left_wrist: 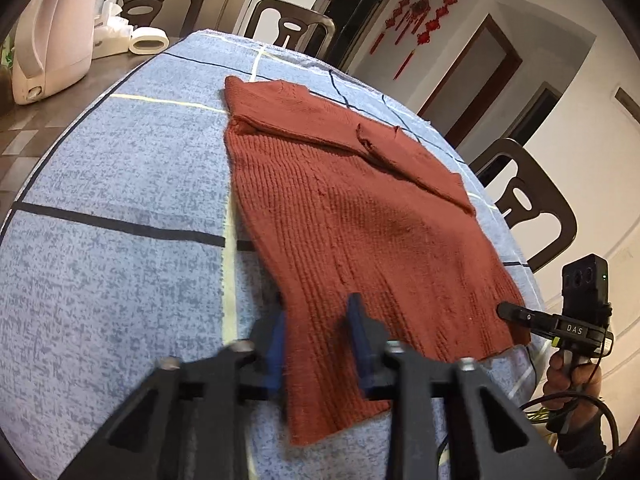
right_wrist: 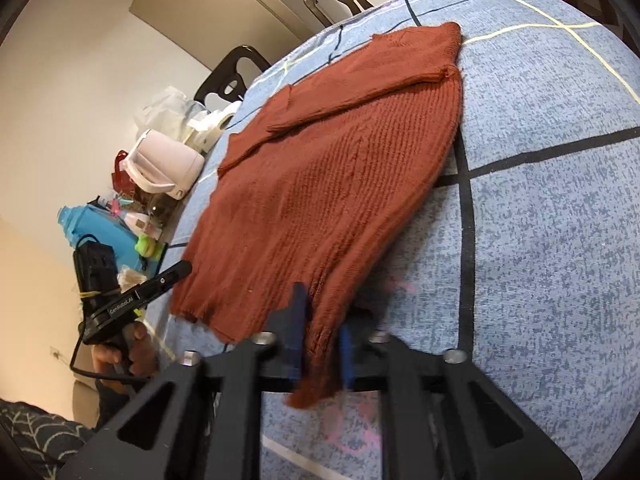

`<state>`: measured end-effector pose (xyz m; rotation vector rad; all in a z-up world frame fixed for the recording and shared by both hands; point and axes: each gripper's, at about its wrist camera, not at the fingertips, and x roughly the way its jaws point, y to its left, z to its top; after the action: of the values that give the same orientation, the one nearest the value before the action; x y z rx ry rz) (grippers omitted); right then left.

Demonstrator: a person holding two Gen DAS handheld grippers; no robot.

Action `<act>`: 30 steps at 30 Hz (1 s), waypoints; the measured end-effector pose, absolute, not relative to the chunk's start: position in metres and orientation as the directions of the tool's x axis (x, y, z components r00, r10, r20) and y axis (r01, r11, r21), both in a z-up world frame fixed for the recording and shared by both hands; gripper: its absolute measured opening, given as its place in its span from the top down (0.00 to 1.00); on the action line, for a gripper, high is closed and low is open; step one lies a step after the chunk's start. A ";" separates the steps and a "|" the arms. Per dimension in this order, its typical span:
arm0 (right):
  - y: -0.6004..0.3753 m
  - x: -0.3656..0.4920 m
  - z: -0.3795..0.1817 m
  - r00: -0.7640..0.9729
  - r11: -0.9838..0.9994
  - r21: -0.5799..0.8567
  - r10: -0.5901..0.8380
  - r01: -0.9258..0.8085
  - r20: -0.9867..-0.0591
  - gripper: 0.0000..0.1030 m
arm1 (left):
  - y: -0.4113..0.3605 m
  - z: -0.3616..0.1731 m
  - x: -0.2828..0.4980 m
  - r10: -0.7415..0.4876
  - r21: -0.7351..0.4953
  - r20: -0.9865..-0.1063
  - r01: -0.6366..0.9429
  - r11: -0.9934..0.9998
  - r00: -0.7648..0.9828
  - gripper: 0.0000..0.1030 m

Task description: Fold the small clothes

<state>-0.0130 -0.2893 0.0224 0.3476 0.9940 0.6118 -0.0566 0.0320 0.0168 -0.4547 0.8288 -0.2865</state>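
Blue checked cloth (left_wrist: 120, 168) covers the table, with dark chairs (left_wrist: 524, 204) along its far edge and red knot ornaments (left_wrist: 420, 20) on the white wall behind. Seen from the left wrist, a rust-red knitted sweater (left_wrist: 360, 208) lies flat on the cloth, its sleeves folded across the chest, its hem toward the near edge. The left gripper (left_wrist: 318, 344) has its blue-padded fingers (left_wrist: 360, 340) partly closed, one on each side of the hem's left corner, pinching the knit between them. At the hem's other corner the right gripper (left_wrist: 516, 314) reaches in, its black finger lying on the fabric. A white kettle (left_wrist: 52, 36) stands at the far left corner of the table.

From the right wrist, the same sweater (right_wrist: 332, 184) stretches away over the cloth (right_wrist: 540, 200) toward the far edge. The right gripper (right_wrist: 322, 340) clamps the hem's near corner between narrowly spaced fingers (right_wrist: 298, 328), the fabric bunched and hanging below them. The left gripper (right_wrist: 172, 276) meets the opposite hem corner; from here I cannot tell how far it is closed.
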 end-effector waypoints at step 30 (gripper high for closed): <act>-0.329 0.028 0.104 0.547 0.673 0.637 0.716 -0.376 -0.434 0.94 | 0.083 0.093 -0.011 -0.441 -0.638 -0.436 0.076 0.766 0.784 0.93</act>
<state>0.0283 -0.3294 0.1045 0.5134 0.7378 0.6813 -0.0114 0.0825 0.0933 -0.6428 0.6113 -0.3005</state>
